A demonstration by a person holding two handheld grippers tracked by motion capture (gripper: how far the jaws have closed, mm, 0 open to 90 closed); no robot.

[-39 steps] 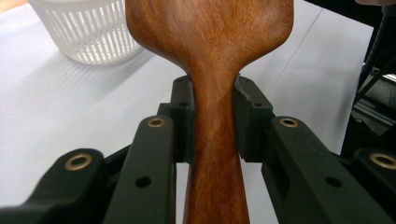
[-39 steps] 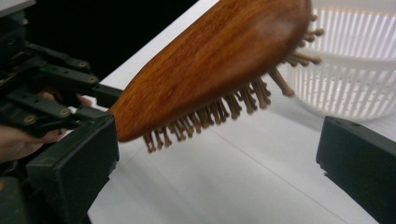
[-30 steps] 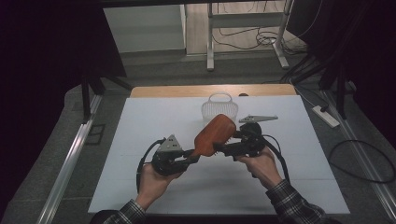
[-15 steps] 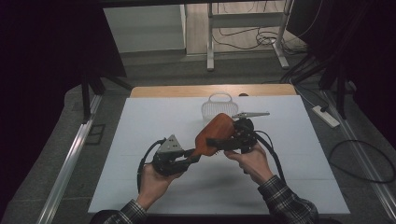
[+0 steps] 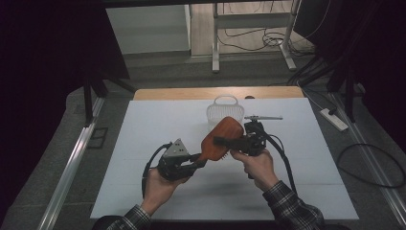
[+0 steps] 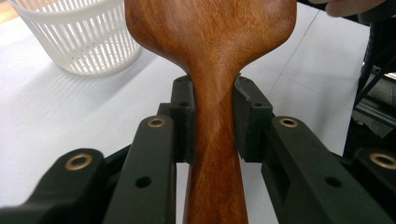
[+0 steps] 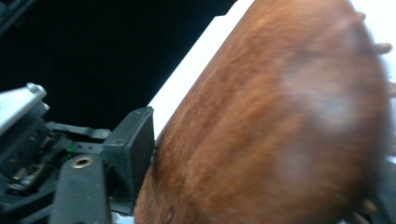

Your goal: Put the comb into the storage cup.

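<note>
A wooden hairbrush [image 5: 218,139] is held above the white table between both grippers. My left gripper [image 5: 200,163] is shut on its narrow handle; in the left gripper view both pads press the neck of the hairbrush [image 6: 210,46] at my left gripper [image 6: 212,121]. My right gripper [image 5: 222,142] reaches in from the right and lies across the brush head. In the right gripper view one pad [image 7: 133,149] rests against the back of the hairbrush [image 7: 280,116]; the other jaw is hidden behind the head. Bristle tips show at that view's right edge.
A white slatted basket [image 5: 222,109] stands just beyond the brush, also the basket [image 6: 79,37] at the upper left of the left gripper view. A thin grey metal tool [image 5: 263,117] lies to its right. The white table top [image 5: 143,143] spreads around. A power strip [image 5: 335,120] lies on the floor.
The right hand and its gripper have shifted slightly away from the person and leftward over the brush head. The brush head has come nearer the basket. The left hand has barely moved.
</note>
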